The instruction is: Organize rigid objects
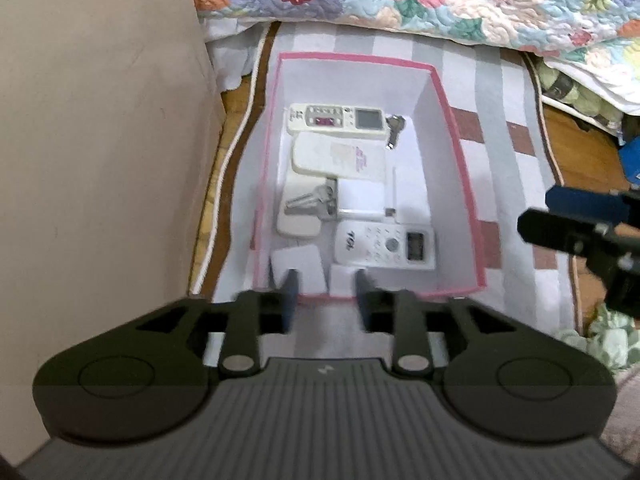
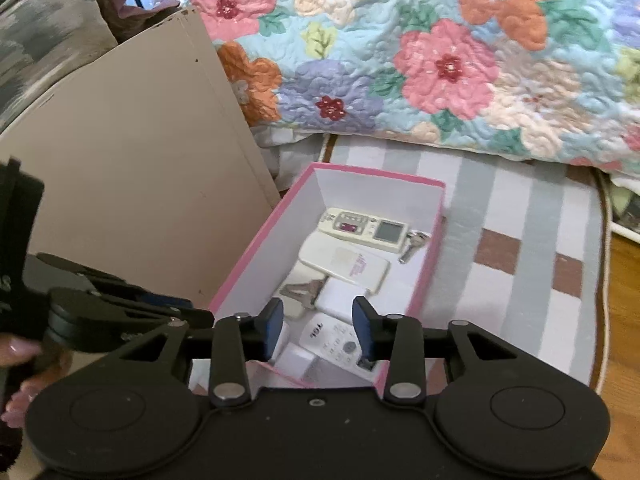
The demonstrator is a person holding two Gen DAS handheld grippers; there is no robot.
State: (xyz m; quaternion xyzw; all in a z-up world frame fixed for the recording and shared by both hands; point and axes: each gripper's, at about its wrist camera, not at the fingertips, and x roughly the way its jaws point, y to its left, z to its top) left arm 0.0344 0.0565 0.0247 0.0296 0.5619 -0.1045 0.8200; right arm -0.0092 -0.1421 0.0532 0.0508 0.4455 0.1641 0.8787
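The box [image 1: 456, 160] is sitting mid-frame, holding remotes [image 1: 336, 119], keys [image 1: 310, 199] and chargers. Both the left gripper [image 1: 326, 292] and right gripper [image 2: 318, 326] are hovering spread wide, empty; sorting looks nearly done.

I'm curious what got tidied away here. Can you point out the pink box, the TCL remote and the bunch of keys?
pink box [image 1: 460, 160]: left wrist view, on its right wall.
TCL remote [image 1: 384, 246]: left wrist view, on its keypad.
bunch of keys [image 1: 312, 200]: left wrist view, on the key blades.
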